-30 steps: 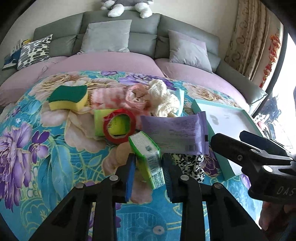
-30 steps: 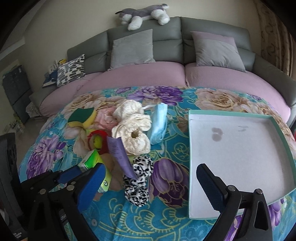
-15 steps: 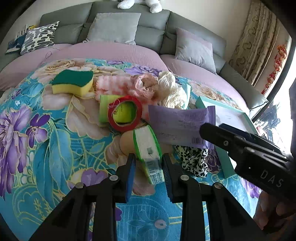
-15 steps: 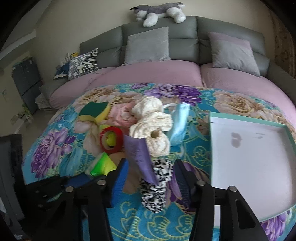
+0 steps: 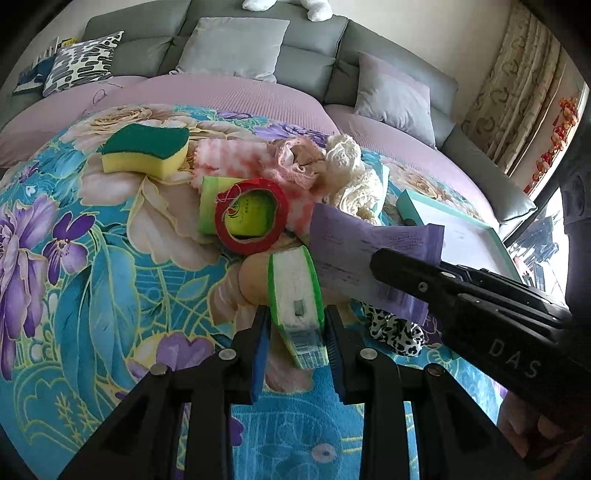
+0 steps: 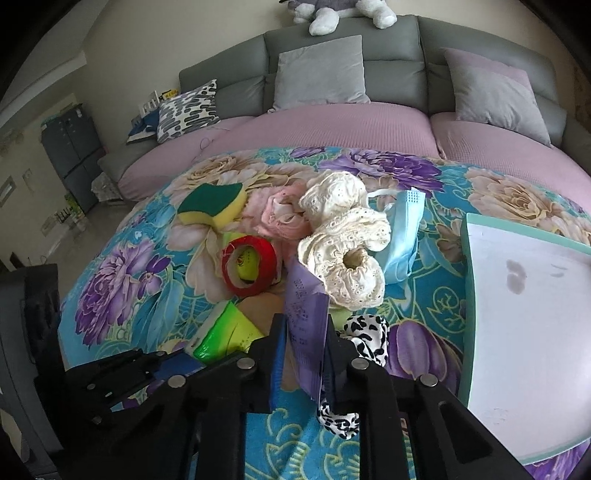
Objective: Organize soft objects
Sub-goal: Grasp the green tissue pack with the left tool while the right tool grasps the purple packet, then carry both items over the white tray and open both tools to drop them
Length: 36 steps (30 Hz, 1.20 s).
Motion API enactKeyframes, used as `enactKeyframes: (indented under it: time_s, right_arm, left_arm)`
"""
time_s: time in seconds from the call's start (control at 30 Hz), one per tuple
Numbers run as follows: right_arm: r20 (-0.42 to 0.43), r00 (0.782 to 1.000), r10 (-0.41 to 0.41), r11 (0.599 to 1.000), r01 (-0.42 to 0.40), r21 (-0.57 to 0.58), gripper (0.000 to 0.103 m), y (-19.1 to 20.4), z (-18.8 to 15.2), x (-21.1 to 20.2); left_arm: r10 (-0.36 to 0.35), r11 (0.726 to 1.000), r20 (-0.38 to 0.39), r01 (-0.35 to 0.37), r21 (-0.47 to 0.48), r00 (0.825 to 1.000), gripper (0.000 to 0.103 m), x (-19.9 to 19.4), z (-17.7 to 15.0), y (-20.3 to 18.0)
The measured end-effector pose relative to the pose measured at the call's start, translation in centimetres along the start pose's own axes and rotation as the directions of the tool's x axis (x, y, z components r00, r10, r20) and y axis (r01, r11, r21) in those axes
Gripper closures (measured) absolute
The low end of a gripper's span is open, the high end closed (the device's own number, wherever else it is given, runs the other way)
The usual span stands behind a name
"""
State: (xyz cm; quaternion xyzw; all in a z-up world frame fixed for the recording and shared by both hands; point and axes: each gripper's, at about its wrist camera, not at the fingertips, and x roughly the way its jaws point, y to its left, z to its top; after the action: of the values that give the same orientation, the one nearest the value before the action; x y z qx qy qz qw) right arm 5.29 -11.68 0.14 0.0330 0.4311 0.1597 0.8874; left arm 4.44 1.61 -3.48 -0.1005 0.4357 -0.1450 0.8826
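My left gripper [image 5: 295, 321] is closing on a green tissue pack [image 5: 295, 291], its pads against both sides of the pack. My right gripper [image 6: 304, 332] is closing on an upright purple packet [image 6: 304, 306], which fills the gap between its pads. In the left wrist view the right gripper's finger [image 5: 413, 269] lies across that purple packet [image 5: 362, 251]. A black-and-white scrunchie [image 6: 365, 336] lies just right of the right gripper. Behind it sit cream lace scrunchies [image 6: 343, 258], a pink cloth [image 6: 280, 214], a blue face mask [image 6: 400, 236], a red tape roll [image 6: 249, 269] and a green-yellow sponge [image 6: 210, 206].
All of this lies on a floral cloth [image 6: 122, 277] over a pink bed. A teal-rimmed white tray [image 6: 535, 332] sits to the right. A grey sofa back with cushions [image 6: 321, 70] and a plush dog [image 6: 343, 11] stand behind. A dark cabinet [image 6: 70, 155] is far left.
The right gripper has swung in from wide open and narrowed around the purple packet. The left gripper stays on the green tissue pack with only a slight roll.
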Motion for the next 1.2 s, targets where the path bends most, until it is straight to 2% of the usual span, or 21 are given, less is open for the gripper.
enactKeyframes:
  time_s: [0.1, 0.33, 0.43, 0.57, 0.7, 0.93, 1.2]
  right_arm:
    - [-0.004, 1.0, 0.01, 1.0, -0.01, 0.01, 0.086, -0.1, 0.0, 0.3]
    - [0.049, 0.997, 0.056, 0.998, -0.057, 0.034, 0.087, -0.4, 0.3, -1.6]
    - [0.097, 0.992, 0.081, 0.994, -0.087, 0.06, 0.088, -0.9, 0.4, -3.3]
    - [0.171, 0.983, 0.072, 0.992, -0.088, 0.088, 0.088, -2.1, 1.1, -5.8]
    - [0.237, 0.971, -0.038, 0.99, 0.005, 0.139, 0.088, -4.4, 2.6, -7.9]
    - [0.243, 0.947, -0.209, 0.946, 0.133, 0.296, 0.088, -10.4, 2.8, -8.6]
    - [0.21, 0.896, -0.391, 0.842, 0.256, 0.475, 0.088, -18.2, 0.9, -9.6]
  left_arm:
    - [-0.003, 1.0, 0.003, 0.003, 0.006, 1.0, 0.079, -0.1, 0.0, -0.1]
    - [0.007, 0.999, 0.044, -0.009, 0.046, 0.999, 0.08, -1.6, 0.4, -1.1]
    - [0.009, 0.998, 0.07, -0.013, 0.053, 0.998, 0.08, -2.9, 0.8, -1.4]
    - [0.007, 0.996, 0.123, -0.018, 0.086, 0.992, 0.08, -4.8, 2.0, -2.5]
    - [0.003, 0.991, 0.154, -0.023, 0.13, 0.988, 0.08, -5.4, 4.1, -4.4]
    - [-0.047, 0.974, 0.155, 0.011, 0.226, 0.987, 0.08, -3.6, 6.9, -9.7]
    - [-0.09, 0.946, 0.09, 0.057, 0.319, 0.992, 0.08, 0.7, 7.4, -16.2]
